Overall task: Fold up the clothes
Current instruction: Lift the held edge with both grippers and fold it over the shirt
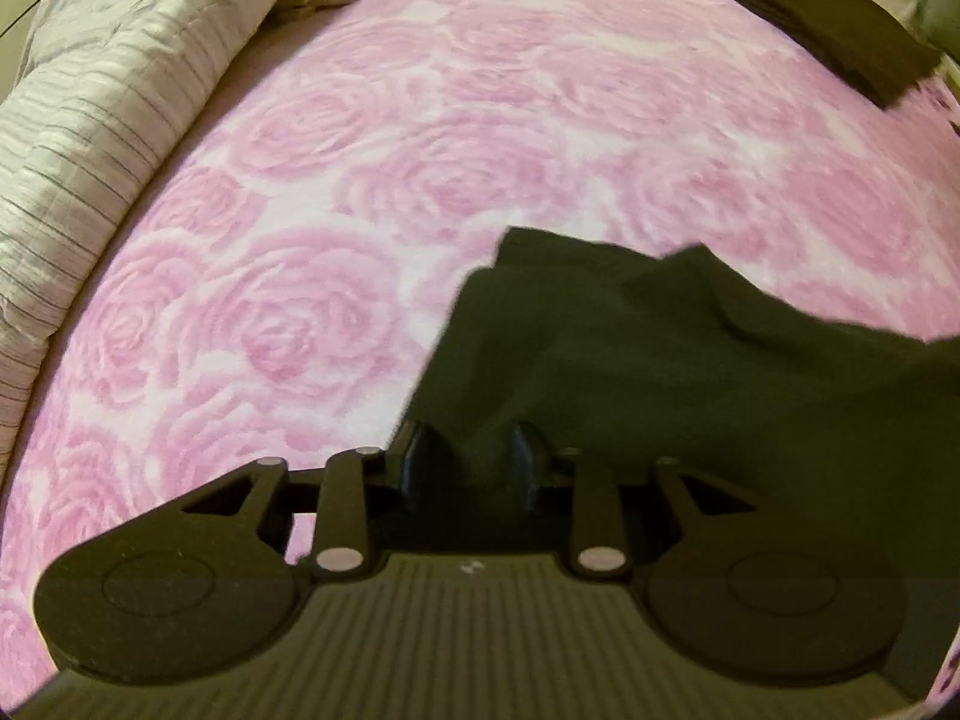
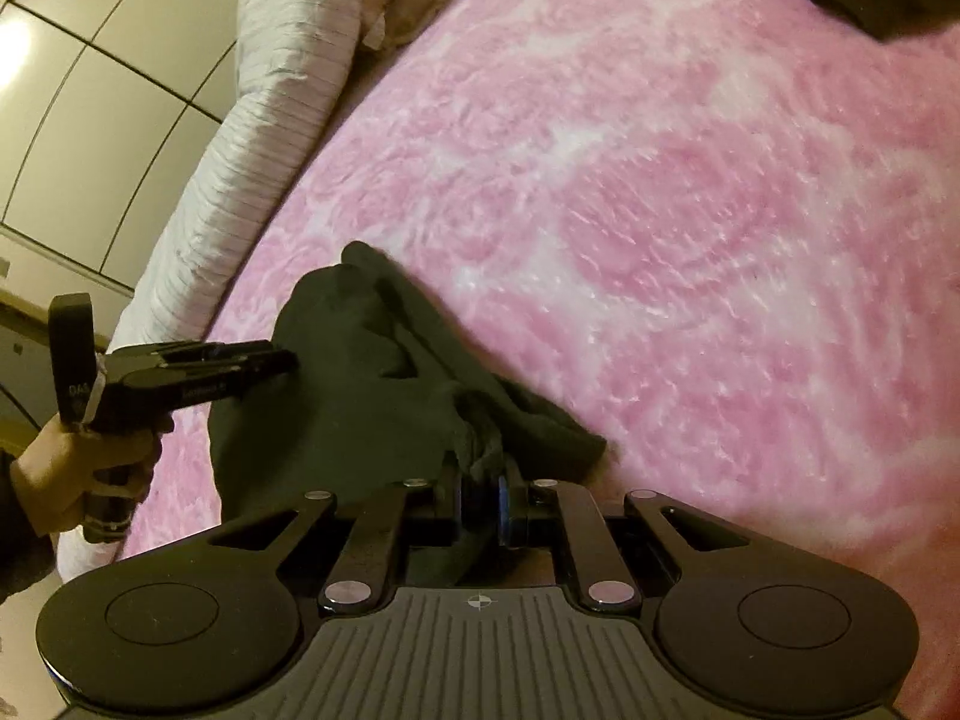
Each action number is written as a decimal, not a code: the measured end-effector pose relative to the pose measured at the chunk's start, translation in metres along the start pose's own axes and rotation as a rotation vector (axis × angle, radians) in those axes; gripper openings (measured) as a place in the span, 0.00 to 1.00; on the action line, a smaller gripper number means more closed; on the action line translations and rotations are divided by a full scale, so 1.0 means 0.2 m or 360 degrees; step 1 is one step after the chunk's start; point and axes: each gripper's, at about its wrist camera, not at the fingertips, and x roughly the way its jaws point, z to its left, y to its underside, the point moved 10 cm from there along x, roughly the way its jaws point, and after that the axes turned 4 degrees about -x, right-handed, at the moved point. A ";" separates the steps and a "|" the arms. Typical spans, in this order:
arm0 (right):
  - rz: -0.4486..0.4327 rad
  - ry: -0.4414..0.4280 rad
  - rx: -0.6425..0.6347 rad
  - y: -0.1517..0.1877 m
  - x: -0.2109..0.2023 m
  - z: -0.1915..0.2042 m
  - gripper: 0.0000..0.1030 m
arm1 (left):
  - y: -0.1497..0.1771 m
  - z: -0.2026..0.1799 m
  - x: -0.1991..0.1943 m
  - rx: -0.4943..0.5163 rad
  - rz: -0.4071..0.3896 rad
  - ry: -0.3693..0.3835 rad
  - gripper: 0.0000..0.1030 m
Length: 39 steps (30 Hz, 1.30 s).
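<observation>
Both pairs of jaws are closed on the same dark garment (image 1: 660,360). On the left, the left gripper (image 1: 471,468) is seen with cloth bunched between its fingers, the fabric spreading forward and to the right over the pink rose blanket (image 1: 360,180). A striped quilt (image 1: 90,138) is rolled along the blanket's left edge. Wide bare blanket is left ahead of the garment, up to a folded dark pile (image 1: 840,30) near the far right corner. On the right, the right gripper (image 2: 483,507) is clamped narrowly on a gathered edge, the garment being draped between the two grippers, and a hand (image 2: 78,456) is seen on the left gripper's handle.
</observation>
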 end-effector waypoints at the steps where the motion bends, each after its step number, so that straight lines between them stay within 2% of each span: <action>1: 0.0004 -0.0007 0.0007 -0.01 0.00 0.00 0.09 | -0.02 0.01 0.01 -0.0026 -0.0004 0.0022 0.31; 4: -0.0003 -0.0025 -0.0028 -0.02 0.00 0.02 0.09 | -0.09 0.02 0.06 -0.0077 -0.0008 0.0109 0.37; 8: 0.0022 -0.0014 -0.0045 0.03 0.01 -0.01 0.09 | -0.11 0.01 0.16 -0.0065 0.0070 0.0145 0.37; 10: 0.0027 -0.0015 -0.0017 0.04 0.00 -0.02 0.09 | -0.12 -0.01 0.17 -0.0043 0.0088 0.0177 0.27; 11: 0.0026 -0.0014 -0.0011 0.03 0.00 -0.02 0.09 | -0.13 -0.01 0.16 -0.0028 0.0088 0.0180 0.15; 13: 0.0024 -0.0008 -0.0005 0.03 -0.01 -0.01 0.09 | -0.16 -0.02 0.13 0.0010 0.0069 0.0187 0.09; 15: -0.0005 -0.0006 0.0007 -0.02 -0.04 0.01 0.09 | -0.21 -0.02 0.06 0.0030 -0.0017 0.0188 0.08; 17: -0.0089 -0.0004 -0.0072 -0.07 -0.10 0.06 0.09 | -0.25 -0.01 0.02 0.0030 -0.0087 0.0182 0.08; 19: -0.0136 0.0021 -0.0160 -0.09 -0.12 0.08 0.09 | -0.24 0.00 0.07 0.0014 -0.0063 0.0183 0.08; 21: -0.0052 0.0046 -0.0119 -0.03 -0.04 0.01 0.09 | -0.20 -0.01 0.16 0.0014 0.0016 0.0178 0.10; 24: 0.0009 0.0063 -0.0020 0.02 0.04 -0.10 0.09 | -0.18 0.01 0.19 -0.0049 0.0012 0.0136 0.20; 26: -0.0001 0.0061 -0.0017 0.01 0.02 -0.10 0.14 | -0.17 0.04 0.12 -0.0073 -0.0019 0.0108 0.22; 28: -0.0025 0.0123 -0.0076 0.00 -0.04 -0.09 0.19 | -0.16 0.07 0.04 -0.0084 -0.0061 0.0079 0.25; 30: -0.0130 0.0178 -0.0173 -0.02 -0.13 -0.04 0.20 | -0.12 0.10 -0.09 -0.0104 -0.0129 0.0042 0.23; 32: -0.0220 0.0207 -0.0276 -0.03 -0.20 0.04 0.20 | -0.08 0.07 -0.18 -0.0090 -0.0164 0.0074 0.23; 34: -0.0252 0.0174 -0.0370 -0.03 -0.21 0.14 0.20 | -0.06 0.01 -0.17 -0.0067 -0.0164 0.0121 0.23; 36: -0.0212 0.0101 -0.0480 0.00 -0.14 0.24 0.20 | -0.06 -0.05 -0.11 -0.0046 -0.0154 0.0164 0.23; 39: -0.0146 0.0060 -0.0574 0.04 0.02 0.28 0.20 | -0.07 -0.14 -0.04 -0.0015 -0.0139 0.0229 0.23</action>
